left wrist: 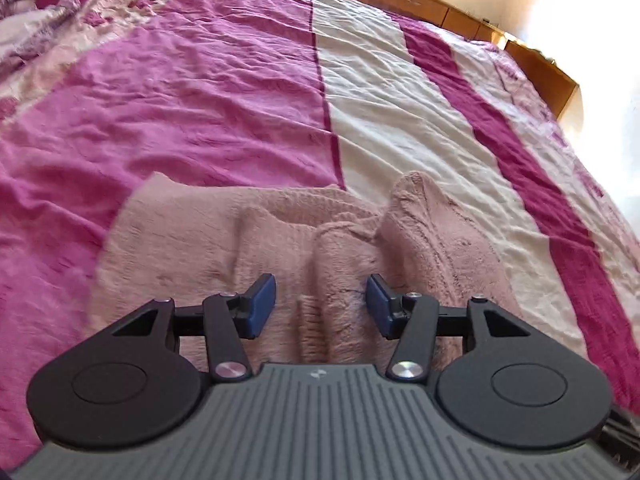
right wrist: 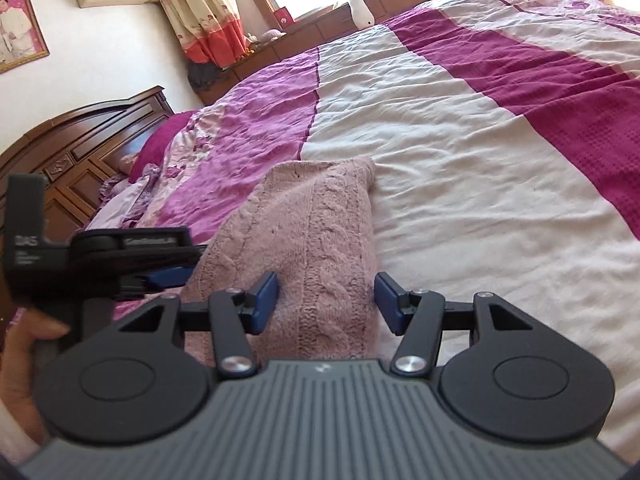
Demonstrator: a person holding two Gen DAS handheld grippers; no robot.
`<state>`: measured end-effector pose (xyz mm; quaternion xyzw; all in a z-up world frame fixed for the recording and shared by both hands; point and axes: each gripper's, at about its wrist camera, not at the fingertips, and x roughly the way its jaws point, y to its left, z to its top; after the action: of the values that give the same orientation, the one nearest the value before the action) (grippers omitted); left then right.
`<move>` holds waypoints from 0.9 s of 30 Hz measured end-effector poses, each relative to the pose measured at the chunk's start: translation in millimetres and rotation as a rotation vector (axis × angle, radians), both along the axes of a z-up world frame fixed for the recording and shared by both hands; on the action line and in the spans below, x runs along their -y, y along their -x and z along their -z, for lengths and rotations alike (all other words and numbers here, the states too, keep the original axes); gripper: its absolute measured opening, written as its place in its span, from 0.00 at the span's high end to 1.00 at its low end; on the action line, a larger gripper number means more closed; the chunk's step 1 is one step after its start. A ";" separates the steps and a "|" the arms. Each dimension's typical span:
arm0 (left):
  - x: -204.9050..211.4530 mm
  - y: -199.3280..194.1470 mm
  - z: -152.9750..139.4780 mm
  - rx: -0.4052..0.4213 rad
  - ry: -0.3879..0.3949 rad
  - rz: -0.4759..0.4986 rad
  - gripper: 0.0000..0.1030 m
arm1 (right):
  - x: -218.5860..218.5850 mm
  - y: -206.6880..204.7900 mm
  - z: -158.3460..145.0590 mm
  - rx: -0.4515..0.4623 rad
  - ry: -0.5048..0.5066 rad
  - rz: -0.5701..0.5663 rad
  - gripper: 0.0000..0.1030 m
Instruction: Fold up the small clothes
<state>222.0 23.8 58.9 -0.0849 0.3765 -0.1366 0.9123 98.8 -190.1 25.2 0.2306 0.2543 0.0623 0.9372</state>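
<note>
A dusty-pink cable-knit garment (left wrist: 248, 248) lies rumpled on the bed, with a raised fold at its right side. My left gripper (left wrist: 321, 304) hovers open just above its near part, blue pads apart and nothing between them. In the right wrist view the same knit (right wrist: 312, 224) stretches away as a long folded strip. My right gripper (right wrist: 326, 304) is open over the strip's near end, the cloth lying below the gap. The left gripper (right wrist: 160, 276) shows at the left edge of that view, held by a hand (right wrist: 24, 360).
The bedspread (left wrist: 224, 92) has pink, cream (right wrist: 460, 160) and magenta stripes and is wrinkled. A dark wooden headboard (right wrist: 80, 148) stands at left. Low wooden cabinets (left wrist: 420, 0) with a white plush toy (right wrist: 362, 6) run along the far side, under a window with curtains (right wrist: 200, 8).
</note>
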 end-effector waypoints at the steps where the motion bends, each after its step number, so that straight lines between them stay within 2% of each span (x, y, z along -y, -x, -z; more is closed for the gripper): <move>1: 1.8 1.0 2.0 0.020 0.012 0.011 0.77 | 0.6 0.5 0.5 0.000 -0.003 -0.001 0.42; 2: 3.1 2.7 3.0 0.038 0.018 0.022 0.87 | 1.5 0.1 2.0 0.000 -0.009 -0.003 0.42; 5: 3.4 14.6 -4.3 0.122 0.028 0.025 0.90 | 3.3 -0.1 3.4 -0.002 -0.031 -0.002 0.42; 8: -1.0 29.1 -21.7 0.231 -0.046 -0.034 0.92 | 1.8 1.5 2.0 0.004 -0.031 -0.015 0.42; 10: -4.2 25.3 -20.1 0.232 -0.105 -0.057 0.93 | -1.5 1.4 2.2 0.011 -0.021 -0.029 0.42; 13: -8.5 11.5 -3.3 0.198 -0.266 -0.140 0.94 | -7.1 1.7 3.3 0.009 0.005 -0.027 0.40; 14: -11.9 6.2 3.3 0.158 -0.296 -0.149 0.94 | -7.5 2.3 4.1 0.011 0.009 -0.027 0.40; 16: -25.0 7.2 7.8 0.104 -0.242 -0.162 0.94 | -5.3 3.0 5.2 0.011 0.003 -0.030 0.40; 18: -36.4 15.1 5.2 0.100 -0.147 -0.157 0.93 | -3.7 3.0 6.0 0.009 -0.006 -0.031 0.40; 20: -40.7 21.0 2.8 0.090 -0.104 -0.131 0.93 | -3.5 2.7 6.4 0.008 -0.012 -0.028 0.40; 21: -42.0 23.5 2.0 0.077 -0.091 -0.117 0.87 | -3.8 3.0 6.4 0.010 -0.010 -0.027 0.40; 23: -44.7 26.9 0.4 0.041 -0.057 -0.095 0.67 | -4.6 4.0 6.3 0.010 -0.007 -0.025 0.40; 24: -44.8 28.5 1.4 0.027 -0.034 -0.092 0.49 | -4.7 4.5 6.2 0.009 -0.007 -0.024 0.40; 25: -44.3 34.9 0.9 0.022 -0.011 -0.097 0.40 | -4.9 5.0 6.1 0.009 -0.008 -0.024 0.40; 27: -45.9 40.3 2.7 0.020 0.052 -0.110 0.37 | -4.8 5.5 5.8 0.008 -0.005 -0.025 0.40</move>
<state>181.8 69.7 56.2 -0.1276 0.3588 -0.0969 0.9196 93.3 -185.3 19.4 0.2297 0.2530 0.0754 0.9368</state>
